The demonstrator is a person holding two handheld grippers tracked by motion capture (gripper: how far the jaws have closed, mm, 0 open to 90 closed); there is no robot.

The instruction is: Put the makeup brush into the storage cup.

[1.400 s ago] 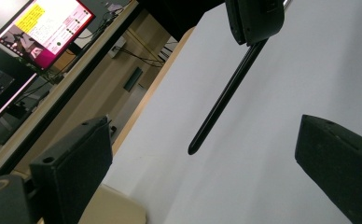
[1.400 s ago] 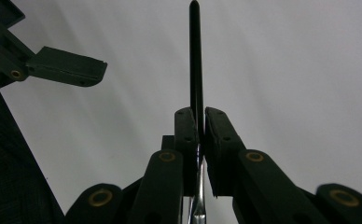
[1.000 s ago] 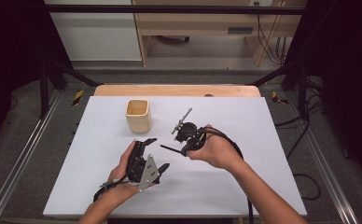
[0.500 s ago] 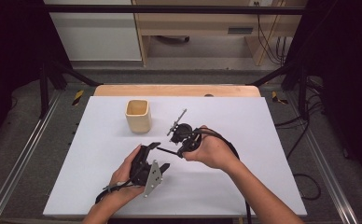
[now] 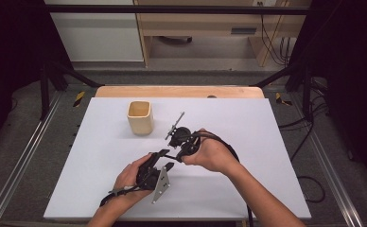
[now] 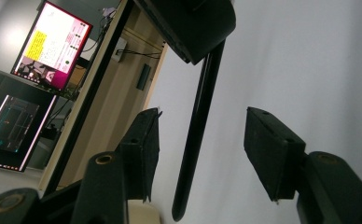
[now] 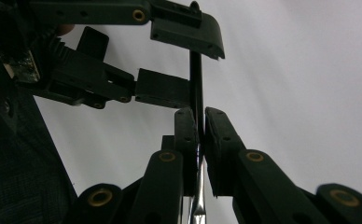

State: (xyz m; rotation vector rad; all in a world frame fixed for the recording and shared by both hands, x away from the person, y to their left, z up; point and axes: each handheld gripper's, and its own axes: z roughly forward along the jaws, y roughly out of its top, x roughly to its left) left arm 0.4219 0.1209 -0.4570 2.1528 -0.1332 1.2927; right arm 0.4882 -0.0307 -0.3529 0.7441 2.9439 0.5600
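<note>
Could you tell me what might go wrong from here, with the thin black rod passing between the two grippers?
1. The left gripper is open around the rod, touching neither side; if the right gripper lets go before it shuts, the rod could drop onto the table.
2. The right gripper pinches the rod on a narrow strip, so it may pivot or slip.
3. The two grippers sit close together and could knock each other.

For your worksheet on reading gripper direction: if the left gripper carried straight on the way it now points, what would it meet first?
The thin black rod held in the right gripper. It already stands between the open jaws of the left gripper, so it probably comes first; depth is unclear.
</note>
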